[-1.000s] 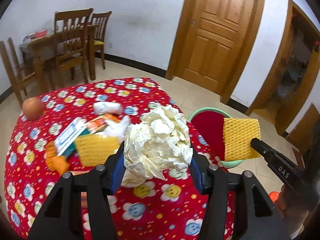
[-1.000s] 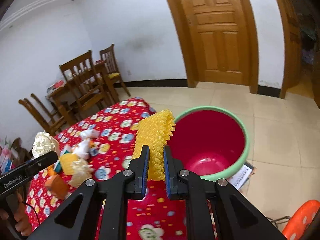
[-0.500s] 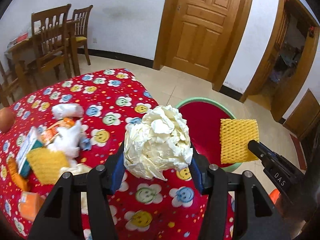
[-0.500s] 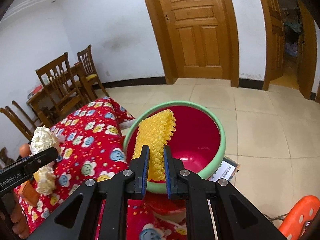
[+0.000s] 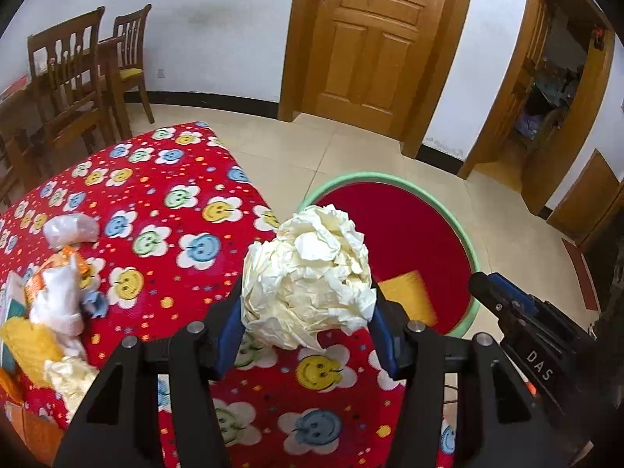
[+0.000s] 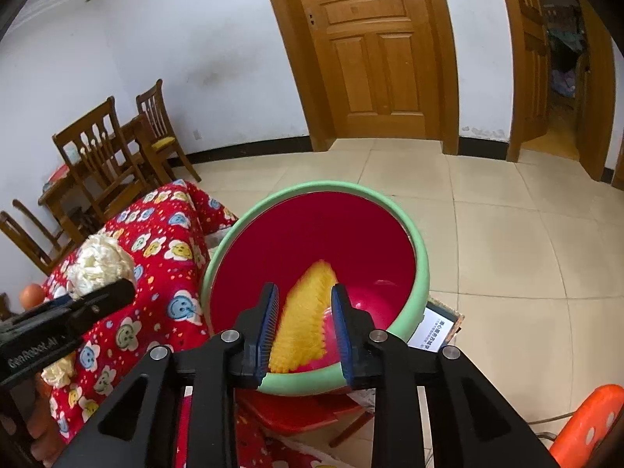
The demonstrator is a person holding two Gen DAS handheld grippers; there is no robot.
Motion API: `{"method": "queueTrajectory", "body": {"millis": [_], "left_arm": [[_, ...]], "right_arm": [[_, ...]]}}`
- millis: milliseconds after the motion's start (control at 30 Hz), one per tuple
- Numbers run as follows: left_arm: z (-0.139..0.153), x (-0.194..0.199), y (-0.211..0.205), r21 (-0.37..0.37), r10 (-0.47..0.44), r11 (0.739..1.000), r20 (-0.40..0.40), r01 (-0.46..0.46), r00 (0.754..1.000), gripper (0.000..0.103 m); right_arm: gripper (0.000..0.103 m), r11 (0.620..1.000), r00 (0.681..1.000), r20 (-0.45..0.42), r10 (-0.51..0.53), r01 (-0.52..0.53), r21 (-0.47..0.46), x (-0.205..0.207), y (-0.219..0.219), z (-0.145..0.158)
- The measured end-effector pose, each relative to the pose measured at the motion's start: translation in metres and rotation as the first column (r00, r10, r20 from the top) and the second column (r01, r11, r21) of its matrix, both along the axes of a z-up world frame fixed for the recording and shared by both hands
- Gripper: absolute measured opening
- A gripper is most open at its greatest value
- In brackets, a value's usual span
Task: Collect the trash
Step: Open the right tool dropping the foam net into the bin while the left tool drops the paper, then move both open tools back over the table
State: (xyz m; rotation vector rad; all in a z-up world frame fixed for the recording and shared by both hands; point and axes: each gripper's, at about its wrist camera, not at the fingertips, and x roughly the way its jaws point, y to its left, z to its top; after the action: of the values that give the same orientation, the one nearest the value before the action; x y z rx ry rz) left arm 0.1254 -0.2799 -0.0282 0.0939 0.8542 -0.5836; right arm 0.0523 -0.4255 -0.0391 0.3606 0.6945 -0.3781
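My left gripper (image 5: 306, 312) is shut on a crumpled ball of cream paper (image 5: 308, 277), held above the table's right edge next to the bin. It also shows in the right wrist view (image 6: 101, 263). My right gripper (image 6: 304, 327) is open over the red bin with a green rim (image 6: 423, 249). The yellow foam net (image 6: 302, 323) is loose between the jaws, falling inside the bin; it also shows in the left wrist view (image 5: 407, 296). The bin (image 5: 470, 241) stands on the floor beside the table.
The table with a red smiley cloth (image 5: 163, 202) holds more trash at its left: white wads (image 5: 70, 228), wrappers (image 5: 58, 273), yellow foam (image 5: 27, 341). An orange stool (image 6: 585, 425) is at the right. Wooden chairs (image 5: 70, 78) stand at the back left.
My right gripper has moved over the bin and opened, letting go of the yellow foam net, which drops into the bin. My left gripper has moved right toward the bin with the paper ball.
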Motion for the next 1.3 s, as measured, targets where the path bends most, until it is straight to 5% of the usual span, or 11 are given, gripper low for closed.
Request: {"method": "queueTrajectory", "body": {"millis": [400,733,1300], "left_arm": [[-0.015,0.006,-0.035,-0.002,-0.080,0.997,-0.016,0.080,0.997,0.058],[-0.019,0.008,-0.040,0.013,-0.058,0.998,-0.030,0.058,0.998,0.077],[0.017,-0.011,0.027,-0.032,0.052,0.998,0.006,-0.051,0.999,0.077]], "right_arm": [[0.029,0.996,0.997,0.026,-0.077,0.075,0.049,-0.022,-0.022,0.004],[0.029,0.994,0.994,0.039,-0.099,0.096,0.060,-0.032,-0.025,0.008],[0.030,0.998,0.997,0.066,-0.035,0.031,0.060,-0.034,0.002,0.027]]}}
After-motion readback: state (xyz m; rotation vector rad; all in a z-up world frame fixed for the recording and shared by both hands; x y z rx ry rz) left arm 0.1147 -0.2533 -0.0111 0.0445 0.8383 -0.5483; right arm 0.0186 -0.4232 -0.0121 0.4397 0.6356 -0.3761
